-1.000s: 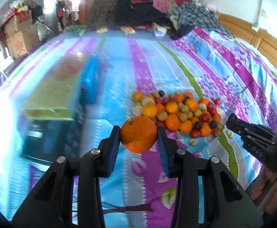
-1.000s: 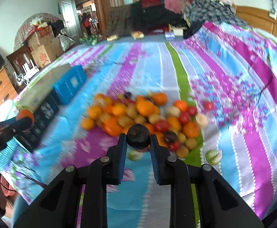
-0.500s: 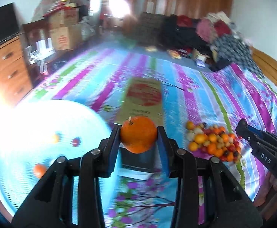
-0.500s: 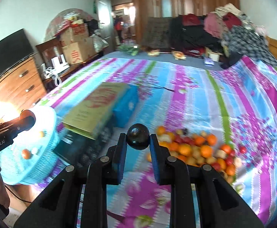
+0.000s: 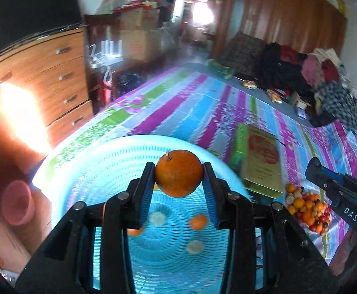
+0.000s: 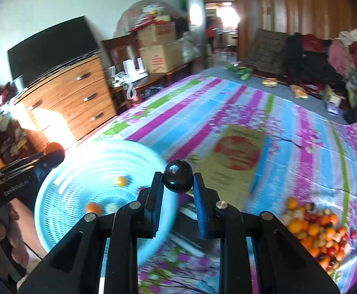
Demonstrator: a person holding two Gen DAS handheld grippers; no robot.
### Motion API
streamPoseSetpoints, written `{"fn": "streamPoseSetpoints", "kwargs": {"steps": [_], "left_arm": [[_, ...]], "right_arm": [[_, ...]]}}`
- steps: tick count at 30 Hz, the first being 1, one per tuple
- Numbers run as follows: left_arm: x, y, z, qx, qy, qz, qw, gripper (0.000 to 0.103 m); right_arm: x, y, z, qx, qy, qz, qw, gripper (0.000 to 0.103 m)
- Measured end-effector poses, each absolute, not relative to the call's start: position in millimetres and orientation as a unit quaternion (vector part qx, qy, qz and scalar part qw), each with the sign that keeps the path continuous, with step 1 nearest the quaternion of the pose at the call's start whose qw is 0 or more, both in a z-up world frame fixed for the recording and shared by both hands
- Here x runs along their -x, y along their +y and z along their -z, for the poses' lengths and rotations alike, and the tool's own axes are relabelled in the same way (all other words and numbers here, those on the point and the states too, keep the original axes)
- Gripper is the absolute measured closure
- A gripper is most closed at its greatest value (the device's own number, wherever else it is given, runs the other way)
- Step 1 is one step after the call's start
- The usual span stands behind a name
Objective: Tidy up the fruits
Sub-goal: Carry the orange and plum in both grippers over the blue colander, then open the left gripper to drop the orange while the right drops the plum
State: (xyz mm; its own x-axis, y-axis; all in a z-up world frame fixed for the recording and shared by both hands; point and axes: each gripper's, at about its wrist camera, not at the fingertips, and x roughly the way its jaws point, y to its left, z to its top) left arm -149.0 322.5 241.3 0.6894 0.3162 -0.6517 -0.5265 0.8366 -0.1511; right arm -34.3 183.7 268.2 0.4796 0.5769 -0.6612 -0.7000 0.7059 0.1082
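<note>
So rn I'm gripping an orange [image 5: 178,173] w/ my left gripper [image 5: 178,186], blue fingers [image 5: 147,191] clamping it on both sides, stem nub pointing up-left. It's hanging right over the light blue basket [image 5: 85,171], which is sitting at the near-left edge of the bed [image 5: 203,103]. Basket's got a few small fruits [image 5: 198,221] lying in the bottom, some orange, a couple pale ones, kinda blurry tbh. My right gripper [image 6: 178,188] is clenching a dark round fruit [image 6: 178,176], prob a plum or smth, can't tell exactly, shiny black-ish. In the right wrist view that one's sitting just past the basket's right rim, over the edge of the flat cardboard box [image 6: 237,156] lying on the striped bedspread. Rest of the fruit pile [image 6: 315,230] is heaping on the bed off to the right, well apart from the basket: oranges, red ones, pale ones, dark ones all mixing. Box is lying btwn basket and pile. Wooden dresser [image 6: 75,98] w/ a TV [image 6: 51,46] on top is standing left of the bed, clothes pile [image 6: 325,56] at the far end.
</note>
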Motion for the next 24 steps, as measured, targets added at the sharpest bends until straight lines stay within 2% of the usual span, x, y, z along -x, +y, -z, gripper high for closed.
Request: {"fn": "streamPoseSetpoints", "kwargs": {"steps": [10,24], "left_arm": [[173,363,-221,0.199,0.345,-0.256,0.881,0.064],[183,393,-169,0.239,0.427,-0.237,0.839,0.064]], "right_arm": [[42,259,-244,0.102,0.411,-0.424,0.801,0.076],[41,286,-189,0.136,0.483,-0.418,0.757,0.076]]}}
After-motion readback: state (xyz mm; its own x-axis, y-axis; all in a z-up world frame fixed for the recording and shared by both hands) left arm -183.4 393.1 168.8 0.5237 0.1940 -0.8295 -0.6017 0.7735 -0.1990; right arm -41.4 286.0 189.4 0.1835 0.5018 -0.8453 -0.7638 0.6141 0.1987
